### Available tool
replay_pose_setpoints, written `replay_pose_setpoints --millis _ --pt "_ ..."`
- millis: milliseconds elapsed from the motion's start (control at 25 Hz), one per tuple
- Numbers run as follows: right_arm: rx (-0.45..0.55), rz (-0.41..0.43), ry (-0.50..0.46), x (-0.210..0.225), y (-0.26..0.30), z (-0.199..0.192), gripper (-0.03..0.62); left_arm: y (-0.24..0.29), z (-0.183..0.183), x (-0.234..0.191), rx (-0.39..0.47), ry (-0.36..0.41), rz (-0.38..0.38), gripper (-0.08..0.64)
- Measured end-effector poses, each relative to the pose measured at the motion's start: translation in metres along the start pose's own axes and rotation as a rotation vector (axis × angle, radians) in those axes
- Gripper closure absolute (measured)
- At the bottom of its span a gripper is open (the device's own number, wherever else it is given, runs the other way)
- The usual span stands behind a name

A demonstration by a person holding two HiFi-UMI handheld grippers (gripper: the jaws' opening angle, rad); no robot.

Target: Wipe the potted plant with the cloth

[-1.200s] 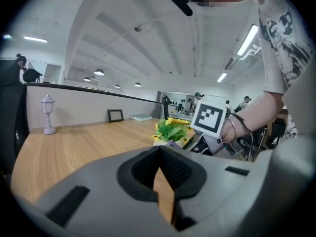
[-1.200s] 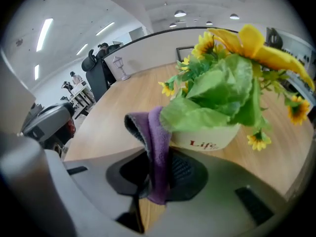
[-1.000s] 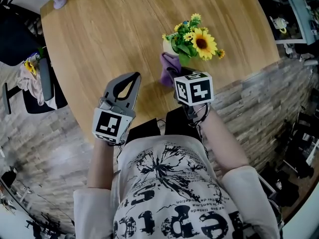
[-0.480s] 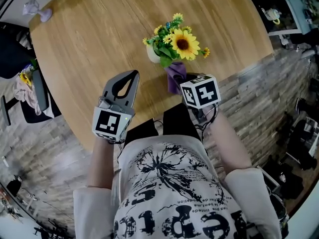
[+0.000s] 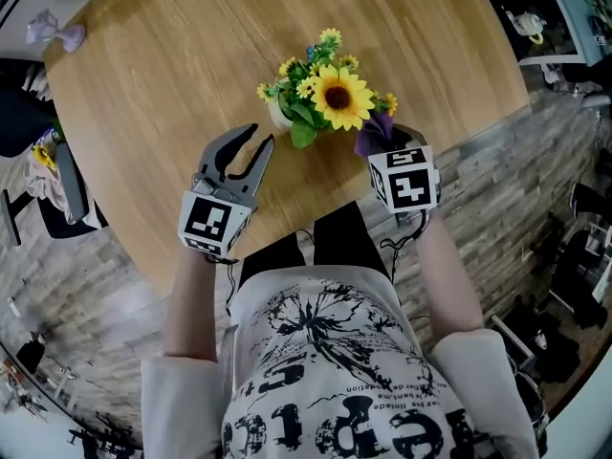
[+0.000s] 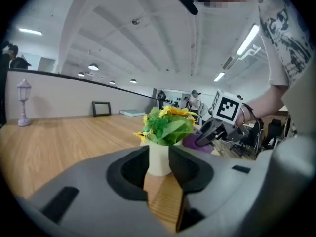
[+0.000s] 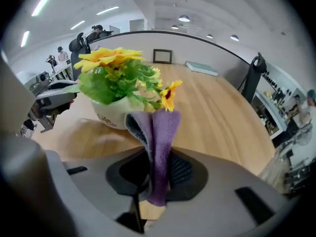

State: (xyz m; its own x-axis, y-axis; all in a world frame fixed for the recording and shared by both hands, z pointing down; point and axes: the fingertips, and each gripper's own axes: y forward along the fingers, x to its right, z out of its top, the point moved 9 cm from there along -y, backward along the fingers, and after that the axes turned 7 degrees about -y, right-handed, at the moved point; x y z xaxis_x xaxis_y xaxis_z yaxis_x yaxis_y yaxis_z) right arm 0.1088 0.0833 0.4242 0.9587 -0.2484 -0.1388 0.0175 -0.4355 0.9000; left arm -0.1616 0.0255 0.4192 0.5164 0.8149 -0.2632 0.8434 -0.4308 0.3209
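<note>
My right gripper point(image 7: 157, 174) is clamped on the purple cloth point(image 7: 160, 132). Its folded end sticks up just right of the potted plant point(image 5: 320, 98), so loose fabric meets the leaves first. My left gripper point(image 5: 258, 137), just left of the plant over the table point(image 5: 172, 65), has just been opening its jaws slightly, with nothing between them. I judge it is lining up on the white pot point(image 6: 159, 157) to steady it
</note>
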Motion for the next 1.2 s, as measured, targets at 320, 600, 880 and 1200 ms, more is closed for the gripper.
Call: replay_pose_setpoints --millis 320,600,880,1200 --pt "0.06 -0.029 0.009 0.028 0.012 0.012 0.508 0.04 -0.006 -0.008 -0.01 -0.008 -0.099 0.105" --pt "0.095 -0.034 -0.007 0.043 0.025 0.027 0.509 0.079 -0.003 -0.014 -0.07 0.06 -0.241 -0.016" --pt "0.104 -0.03 -0.046 0.046 0.035 0.037 0.509 0.108 -0.002 -0.018 -0.152 0.15 -0.337 -0.029" --pt "0.11 -0.008 -0.041 0.049 0.039 0.04 0.509 0.117 -0.005 -0.016 -0.217 0.221 -0.357 0.0"
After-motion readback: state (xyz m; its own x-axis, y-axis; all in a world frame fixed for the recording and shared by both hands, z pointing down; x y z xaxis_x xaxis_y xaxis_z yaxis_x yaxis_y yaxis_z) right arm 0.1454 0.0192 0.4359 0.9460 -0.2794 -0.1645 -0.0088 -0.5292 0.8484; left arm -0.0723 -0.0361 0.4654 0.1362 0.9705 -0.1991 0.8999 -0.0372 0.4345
